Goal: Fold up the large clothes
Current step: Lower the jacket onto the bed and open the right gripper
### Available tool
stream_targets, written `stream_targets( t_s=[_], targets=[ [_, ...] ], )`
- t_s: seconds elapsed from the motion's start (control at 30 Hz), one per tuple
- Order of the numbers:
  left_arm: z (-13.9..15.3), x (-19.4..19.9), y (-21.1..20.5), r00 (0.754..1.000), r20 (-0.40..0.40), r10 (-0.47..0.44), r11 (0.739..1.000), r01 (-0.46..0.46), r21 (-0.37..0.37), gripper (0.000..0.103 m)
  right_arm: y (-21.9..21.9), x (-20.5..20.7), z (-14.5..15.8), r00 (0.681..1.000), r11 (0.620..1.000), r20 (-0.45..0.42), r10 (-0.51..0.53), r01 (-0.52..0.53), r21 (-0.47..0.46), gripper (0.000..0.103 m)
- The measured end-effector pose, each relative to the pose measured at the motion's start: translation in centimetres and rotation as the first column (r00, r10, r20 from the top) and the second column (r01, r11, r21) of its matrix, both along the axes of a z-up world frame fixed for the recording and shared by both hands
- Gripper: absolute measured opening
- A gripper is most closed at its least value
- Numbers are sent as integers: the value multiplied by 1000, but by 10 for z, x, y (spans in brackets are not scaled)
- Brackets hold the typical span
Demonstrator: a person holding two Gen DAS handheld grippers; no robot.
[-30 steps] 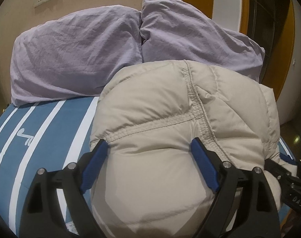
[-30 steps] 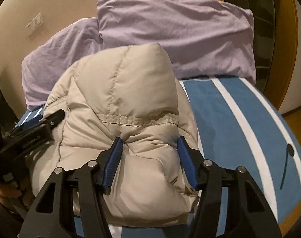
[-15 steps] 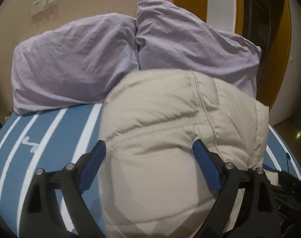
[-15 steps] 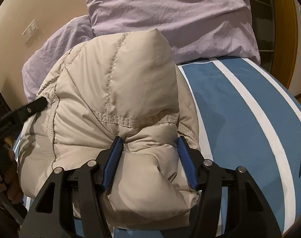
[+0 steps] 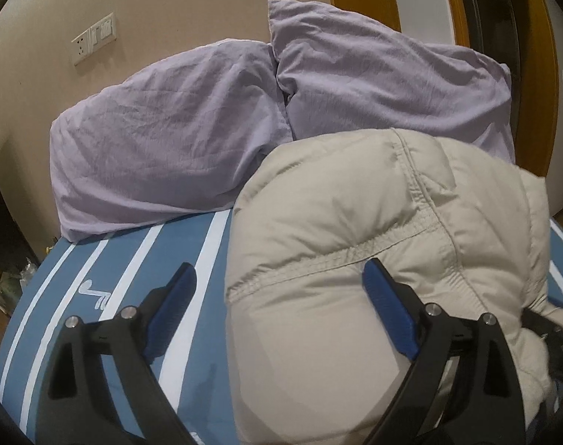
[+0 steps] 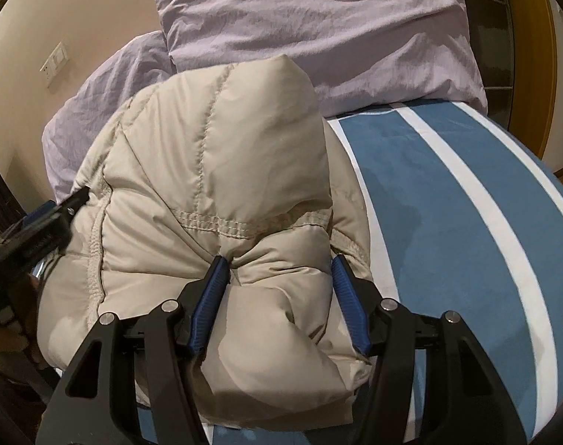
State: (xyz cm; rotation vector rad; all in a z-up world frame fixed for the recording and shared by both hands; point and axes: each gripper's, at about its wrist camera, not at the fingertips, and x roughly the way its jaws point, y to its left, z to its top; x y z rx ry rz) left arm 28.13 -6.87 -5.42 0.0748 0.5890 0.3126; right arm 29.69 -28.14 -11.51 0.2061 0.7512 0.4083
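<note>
Beige puffer jacket (image 5: pixel 374 259) sits bunched in a thick folded mound on the bed (image 6: pixel 448 222), near the head end, just in front of two lilac pillows (image 5: pixel 207 129). Long axis of the bundle runs roughly from the foot end toward the pillows, slightly angled.

Left hand-held gripper (image 5: pixel 277 296): jaws wide, just been opening. Jacket edge lies between them, but the left pad is clear over bare blue-striped sheet; the right pad sits against or just at the padding, and contact can't be settled. Not a grip, so reads as released.

Right hand-held gripper (image 6: pixel 277 296): jaws pinched on a fat fold of the jacket at the near end, both pads pressing in, fabric puckered at the left pad. Holding.

Key relation: the jacket lies straight ahead of the right one and already in its jaws; from the left one the mound is ahead and mostly to its right, its left flank overhanging the sheet. The left one also shows at the mound's left side in the right wrist view (image 6: pixel 40 230). So the right hand has control and the left is free at the opposite side.

Judgement: next move likely the left re-grasping or pressing that flank while the right holds. Puffy fill may spring back open.
</note>
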Motion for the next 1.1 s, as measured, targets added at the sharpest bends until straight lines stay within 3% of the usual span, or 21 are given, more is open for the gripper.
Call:
stream_targets(
  t_s=[0.17, 0.3, 0.47, 0.6, 0.87, 1.1],
  targets=[
    [-7, 4, 11, 1000, -14, -11, 997, 10, -77, 92, -10, -1, 16, 1000, 1000, 16, -25, 26, -3, 68],
    [-11, 6, 17, 1000, -18, -18, 993, 15, -119, 92, -14, 6, 40, 997, 999, 59, -54, 54, -1, 68],
    [-11, 7, 17, 1000, -21, -22, 992, 20, -126, 92, 10, 19, 72, 992, 1000, 121, -18, 19, -5, 67],
    [-12, 8, 19, 999, -21, -27, 990, 24, -140, 92, 41, 35, 91, 984, 998, 181, 11, 1, -66, 64],
    [-14, 9, 20, 999, -18, -33, 986, 30, -162, 92, 60, 76, 80, 987, 986, 159, -24, 50, -158, 62],
    [-14, 9, 21, 998, -13, -56, 980, 53, -191, 92, 52, 87, 49, 993, 989, 102, -53, 66, -130, 62]
  ],
)
